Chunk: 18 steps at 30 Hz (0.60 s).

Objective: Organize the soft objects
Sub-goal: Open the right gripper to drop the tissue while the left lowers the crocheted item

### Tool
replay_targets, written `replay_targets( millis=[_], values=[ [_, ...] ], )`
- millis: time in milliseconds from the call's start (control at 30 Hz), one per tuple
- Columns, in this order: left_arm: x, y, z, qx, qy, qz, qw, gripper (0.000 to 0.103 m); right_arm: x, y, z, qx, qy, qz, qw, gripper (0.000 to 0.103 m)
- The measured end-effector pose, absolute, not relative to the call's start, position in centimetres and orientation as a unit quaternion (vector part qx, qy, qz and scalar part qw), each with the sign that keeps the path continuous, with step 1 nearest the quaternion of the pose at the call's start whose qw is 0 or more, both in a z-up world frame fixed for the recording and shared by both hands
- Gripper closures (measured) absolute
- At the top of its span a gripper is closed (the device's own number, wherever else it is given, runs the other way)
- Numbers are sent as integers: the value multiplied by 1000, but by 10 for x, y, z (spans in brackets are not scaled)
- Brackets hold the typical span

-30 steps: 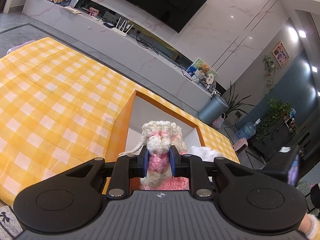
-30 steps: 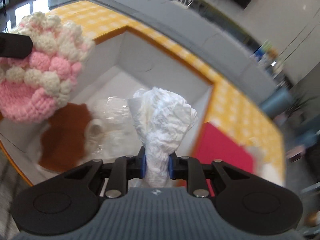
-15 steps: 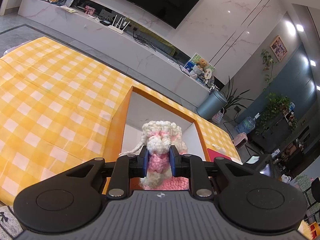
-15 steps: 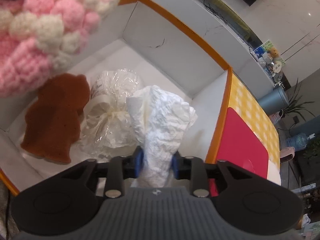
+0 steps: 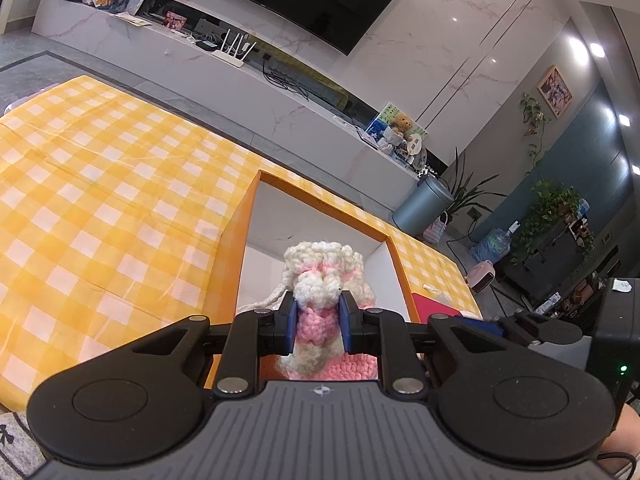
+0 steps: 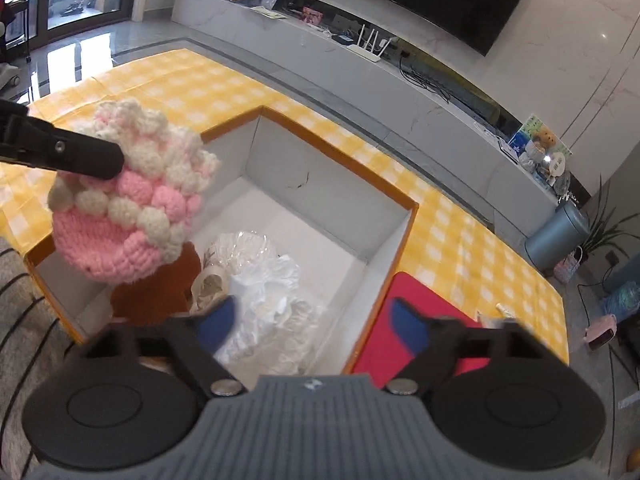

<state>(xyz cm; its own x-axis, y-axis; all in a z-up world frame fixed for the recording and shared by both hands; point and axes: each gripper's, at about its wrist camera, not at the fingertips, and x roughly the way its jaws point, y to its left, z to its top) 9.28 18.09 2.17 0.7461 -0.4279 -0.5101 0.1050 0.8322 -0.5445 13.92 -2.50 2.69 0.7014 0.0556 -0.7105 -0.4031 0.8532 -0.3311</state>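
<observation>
The left hand-held gripper (image 5: 318, 322) is pinching the pink & white knit hat (image 6: 128, 204) by its top, w/ the hat hanging over the near-left corner of the orange box (image 6: 340, 152) on the yellow check desk (image 5: 100, 184). If it lets go now, the hat could catch the box edge and flop out onto the desk or floor, bc it's not fully over the middle. Inside the box lie a brown soft toy (image 6: 156, 292), a clear wrapped bundle (image 6: 240, 252) & the white crumpled cloth (image 6: 276, 320). The right hand-held gripper (image 6: 314, 322) has just been opening; its jaws are spread w/ nothing between them, right above the cloth. Its blue pads (image 6: 218, 322) are close, so a tip could snag the cloth and drag it back out. The red pad (image 6: 404, 332) sits just beside the box.
</observation>
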Motion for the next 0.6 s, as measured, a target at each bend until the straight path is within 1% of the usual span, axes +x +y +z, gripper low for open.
replay_targets(
  millis=[33, 67, 100, 133, 233, 300, 367, 433, 500, 533, 600],
  values=[
    [93, 181, 22, -249, 324, -147, 901, 79, 141, -27, 26, -232, 368, 131, 891, 49],
    [93, 180, 22, -249, 324, -147, 901, 79, 142, -28, 24, -223, 372, 137, 891, 57],
    [94, 180, 21, -248, 325, -146, 901, 79, 145, -29, 21, -212, 376, 142, 891, 73],
    [94, 180, 21, -248, 325, -145, 901, 80, 149, -28, 16, -202, 380, 146, 891, 83],
    [95, 180, 21, -247, 327, -148, 900, 79, 161, -24, 2, -174, 390, 167, 889, 88],
    [96, 182, 19, -254, 328, -160, 895, 79, 168, -18, -8, -165, 405, 194, 878, 88],
    [97, 183, 17, -258, 330, -162, 894, 79, 179, -11, -22, -164, 437, 206, 860, 90],
    [97, 182, 16, -253, 331, -157, 896, 79, 189, -5, -36, -193, 460, 194, 845, 92],
    [97, 181, 15, -251, 334, -158, 895, 79, 199, -3, -49, -228, 476, 171, 832, 92],
    [98, 181, 15, -251, 335, -160, 894, 79, 204, -3, -54, -241, 483, 162, 826, 99],
    [98, 179, 14, -250, 336, -163, 893, 79, 209, 0, -60, -263, 488, 168, 815, 100]
  ],
)
